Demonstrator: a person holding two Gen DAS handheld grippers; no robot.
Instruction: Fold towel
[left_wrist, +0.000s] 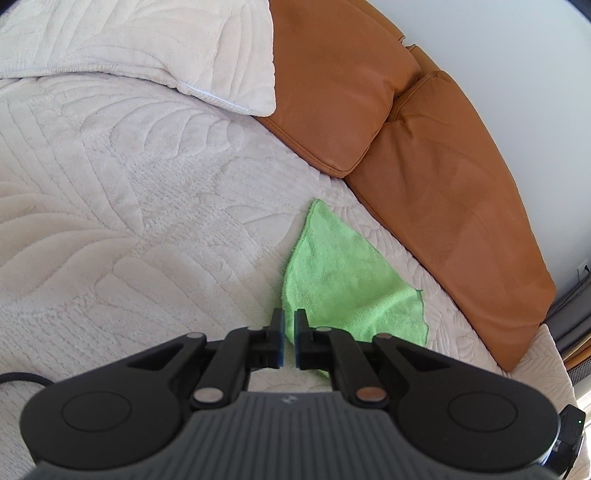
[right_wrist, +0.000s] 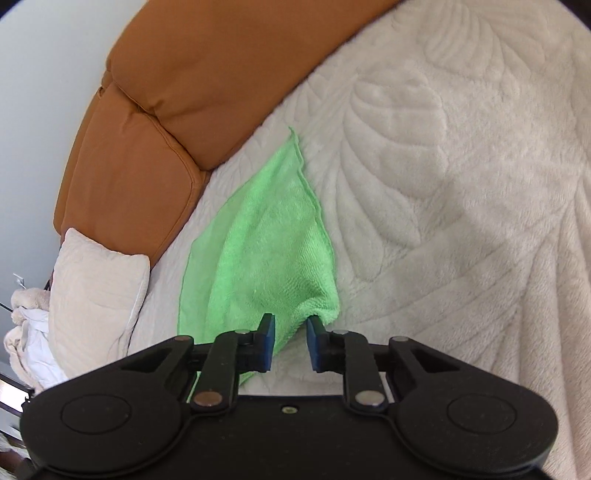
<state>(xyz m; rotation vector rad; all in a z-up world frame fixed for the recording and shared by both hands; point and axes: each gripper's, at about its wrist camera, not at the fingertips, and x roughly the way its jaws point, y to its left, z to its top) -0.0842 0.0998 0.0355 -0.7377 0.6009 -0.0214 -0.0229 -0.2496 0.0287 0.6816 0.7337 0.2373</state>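
A light green towel (left_wrist: 343, 273) lies on the quilted cream bedspread (left_wrist: 129, 221), close to the brown cushions. My left gripper (left_wrist: 289, 314) hovers at the towel's near left edge. Its fingers are open by only a thin gap, and nothing sits in it. In the right wrist view the towel (right_wrist: 266, 240) stretches away from my right gripper (right_wrist: 290, 319). That gripper is open, straddling the towel's near end. A bunched corner of the towel rests against the right fingertip (right_wrist: 314, 325). The part of the towel under both grippers is hidden.
Brown leather cushions (left_wrist: 424, 166) (right_wrist: 166, 92) run along the far side of the towel. A cream pillow (left_wrist: 147, 44) (right_wrist: 96, 295) leans against them. A black cable (left_wrist: 18, 376) lies at the left. Rumpled pale cloth (right_wrist: 26, 332) sits beyond the pillow. The bedspread (right_wrist: 443, 184) spreads wide on the other side.
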